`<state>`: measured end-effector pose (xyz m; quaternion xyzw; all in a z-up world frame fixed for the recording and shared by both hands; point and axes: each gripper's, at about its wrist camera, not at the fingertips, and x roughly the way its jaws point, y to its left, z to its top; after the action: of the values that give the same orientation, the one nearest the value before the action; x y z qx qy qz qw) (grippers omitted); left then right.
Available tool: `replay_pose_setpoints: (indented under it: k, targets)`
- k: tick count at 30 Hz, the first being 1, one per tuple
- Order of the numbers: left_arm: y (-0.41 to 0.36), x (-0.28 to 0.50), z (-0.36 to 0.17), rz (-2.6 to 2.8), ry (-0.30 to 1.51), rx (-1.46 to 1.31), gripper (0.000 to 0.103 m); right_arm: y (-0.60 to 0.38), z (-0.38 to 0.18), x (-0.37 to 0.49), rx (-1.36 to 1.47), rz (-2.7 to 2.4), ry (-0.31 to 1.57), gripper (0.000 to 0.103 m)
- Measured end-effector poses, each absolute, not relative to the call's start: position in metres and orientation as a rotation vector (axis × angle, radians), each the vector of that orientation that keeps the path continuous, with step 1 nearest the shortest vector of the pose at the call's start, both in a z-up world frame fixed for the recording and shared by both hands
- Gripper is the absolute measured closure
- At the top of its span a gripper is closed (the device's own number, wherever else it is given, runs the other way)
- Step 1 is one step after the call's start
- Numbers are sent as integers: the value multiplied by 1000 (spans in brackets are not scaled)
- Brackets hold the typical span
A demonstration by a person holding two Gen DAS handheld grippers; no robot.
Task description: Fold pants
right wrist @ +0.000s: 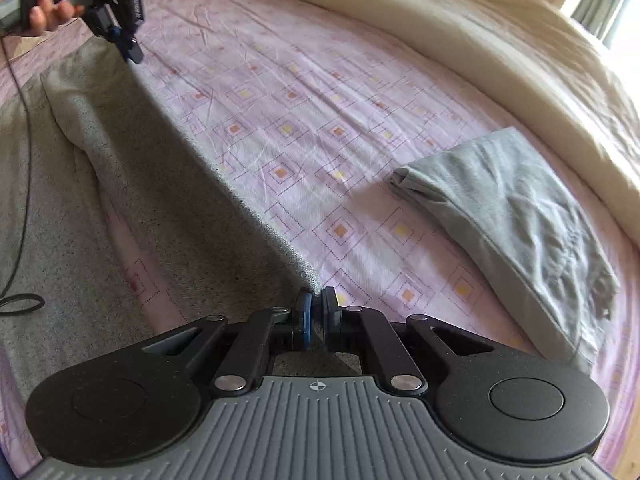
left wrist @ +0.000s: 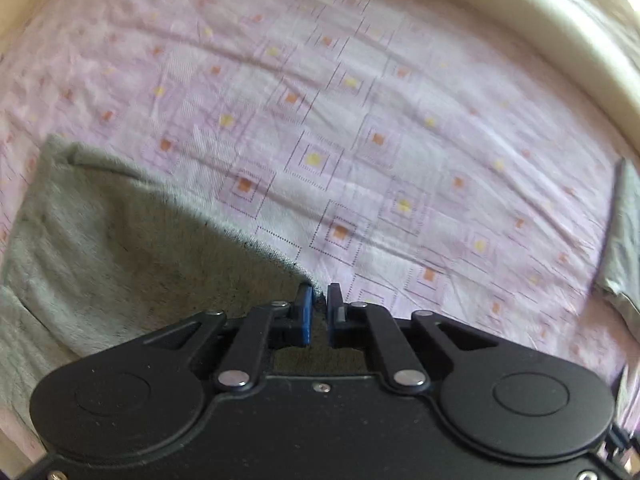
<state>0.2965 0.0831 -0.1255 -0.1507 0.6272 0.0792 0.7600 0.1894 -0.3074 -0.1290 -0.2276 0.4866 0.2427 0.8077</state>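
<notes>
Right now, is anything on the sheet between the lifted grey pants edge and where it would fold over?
Nothing visible blocks it. Both grippers, left and right, pinch the heathered grey pants edge. The pink patterned bedsheet ahead looks bare. The folded light grey garment lies off to the right, apart.

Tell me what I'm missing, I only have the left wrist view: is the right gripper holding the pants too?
Observer: Yes. The right gripper is shut on the grey pants at their edge.
Operator: What's the grey thing at my far right?
Observer: A folded grey garment lying on the pink bedsheet.
Operator: Is my gripper gripping or only touching?
Observer: The right wrist view shows the left gripper lifting the pants' far edge, with a hand on its handle.
</notes>
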Motion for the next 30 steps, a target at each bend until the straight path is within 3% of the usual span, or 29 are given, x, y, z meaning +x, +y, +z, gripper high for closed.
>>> replay_pose_setpoints:
  k: [8, 9, 11, 19, 25, 28, 30]
  targets:
    - [74, 221, -37, 91, 1158, -268, 94, -310, -82, 147, -413, 380, 892, 98]
    - [77, 207, -31, 82, 1145, -271, 100, -311, -76, 134, -420, 374, 877, 98]
    - [79, 175, -22, 69, 1125, -250, 102, -310, -70, 107, -438, 372, 863, 98]
    - [82, 89, -74, 91, 1323, -260, 101, -288, -113, 15, -348, 405, 1018, 98]
    - [72, 87, -90, 79, 1374, -263, 91, -278, -155, -1, -309, 388, 1195, 96]
    - [66, 93, -85, 55, 1343, -229, 68, -296, -140, -1, -162, 277, 1169, 94]
    - [62, 99, -82, 43, 1315, -205, 66, -311, -125, 5, -64, 157, 1083, 88]
